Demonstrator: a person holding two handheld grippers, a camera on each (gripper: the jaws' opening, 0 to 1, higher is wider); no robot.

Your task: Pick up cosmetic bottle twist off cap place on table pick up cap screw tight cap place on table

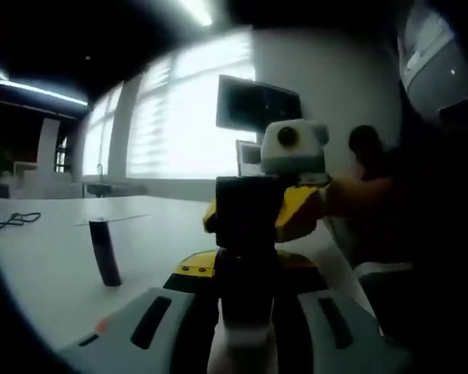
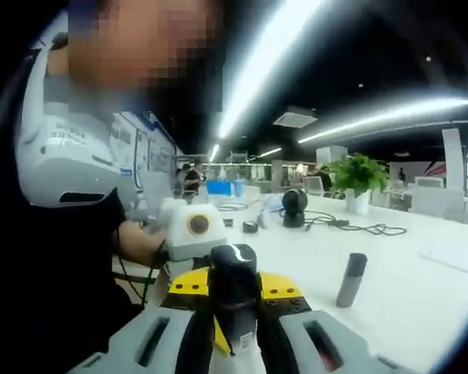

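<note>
A dark cosmetic bottle is held in the air between both grippers, end to end. My left gripper is shut on its lower, paler end. The right gripper, yellow and black, comes in from the far side and closes on the bottle's other end, where the cap would be; the cap itself is hidden by the jaws. In the right gripper view the black bottle rises between my right gripper's grey jaws, with the left gripper facing it just behind.
A slim dark cylinder stands upright on the white table, also seen as the cylinder. A potted plant, cables and a black round device sit farther back. A person is close on the left.
</note>
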